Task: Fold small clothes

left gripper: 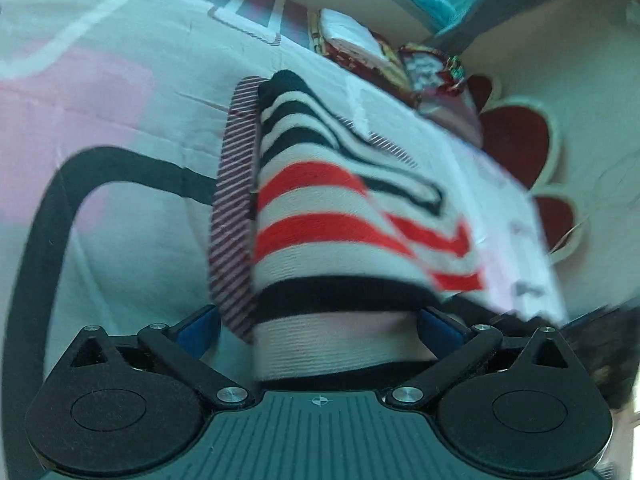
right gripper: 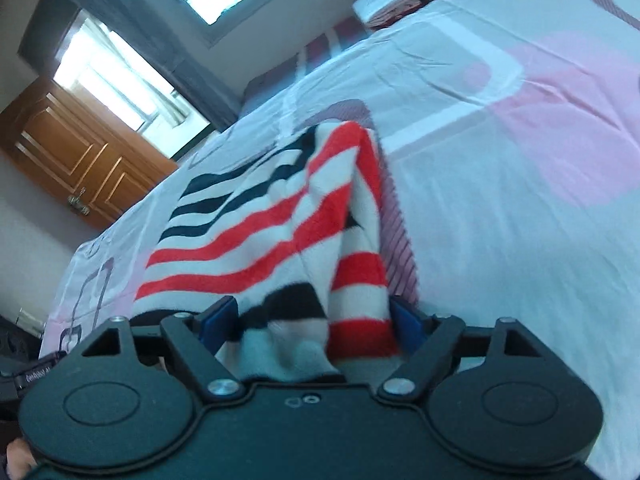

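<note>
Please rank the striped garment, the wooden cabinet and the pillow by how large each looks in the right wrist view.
1. The striped garment, though it hangs closest to the camera, which inflates it.
2. The wooden cabinet, clearly smaller in frame.
3. The pillow, smallest, but farthest away and partly cut off, so true size is unsure.

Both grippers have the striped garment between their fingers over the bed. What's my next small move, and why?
Probably carry the held edge forward and lay it down. The left gripper and right gripper each have the striped garment bunched between their blue pads, lifted, while its far part lies on the bedsheet. A finely striped piece hangs alongside.
</note>
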`<state>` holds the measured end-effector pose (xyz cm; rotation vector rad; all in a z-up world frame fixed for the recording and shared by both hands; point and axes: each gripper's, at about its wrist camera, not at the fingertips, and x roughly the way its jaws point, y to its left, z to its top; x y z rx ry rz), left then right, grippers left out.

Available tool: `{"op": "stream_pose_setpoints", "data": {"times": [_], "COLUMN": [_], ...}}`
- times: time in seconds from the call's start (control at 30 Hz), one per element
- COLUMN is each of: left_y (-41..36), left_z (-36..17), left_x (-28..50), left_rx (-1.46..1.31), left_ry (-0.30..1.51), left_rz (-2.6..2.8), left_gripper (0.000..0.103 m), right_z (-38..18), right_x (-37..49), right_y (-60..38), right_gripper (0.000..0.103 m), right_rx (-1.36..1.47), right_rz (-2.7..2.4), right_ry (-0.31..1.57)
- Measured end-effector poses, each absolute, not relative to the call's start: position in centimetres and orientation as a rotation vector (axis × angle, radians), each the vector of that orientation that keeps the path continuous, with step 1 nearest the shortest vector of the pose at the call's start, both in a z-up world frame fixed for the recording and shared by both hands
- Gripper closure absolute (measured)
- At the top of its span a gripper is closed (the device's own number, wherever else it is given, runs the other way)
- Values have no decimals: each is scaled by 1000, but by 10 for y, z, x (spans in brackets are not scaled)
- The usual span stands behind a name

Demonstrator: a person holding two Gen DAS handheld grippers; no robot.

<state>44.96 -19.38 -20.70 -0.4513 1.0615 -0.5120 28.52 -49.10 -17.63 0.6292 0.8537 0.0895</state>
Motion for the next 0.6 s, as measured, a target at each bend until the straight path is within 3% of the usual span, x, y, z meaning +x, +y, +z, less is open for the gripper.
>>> {"op": "stream_pose_setpoints", "data": {"times": [0.1, 0.23, 0.27, 0.3, 0.4, 0.47, 0.6], "left_y": [-196, -209, -214, -218, -223, -221, -210], "left_z": [-210, -216, -215, -214, -206, -198, -174], "left_x": [460, 469, 467, 466, 458, 453, 446], "left_rx": [-428, -395, -387, -408, -373, -369, -367], "left_ry": [1071, 1054, 1041, 1040, 989, 958, 886], "left_rz": [-487, -484, -490, -507, -485, -495, -511], "left_gripper": [0, 1, 18, 25, 36, 42, 43], "right_z": [-175, -173, -172, -171, -167, -162, -140], "right_x": [288, 294, 295, 295, 291, 285, 273], "right_y": [-488, -481, -477, -472, -465, -464, -454], "right_gripper": [22, 34, 36, 42, 59, 64, 66], "right_rx": [638, 558, 535, 508, 482, 484, 488], "right_rz": [141, 129, 125, 121, 114, 106, 139], "right_ry": [867, 872, 873, 873, 852, 821, 739]}}
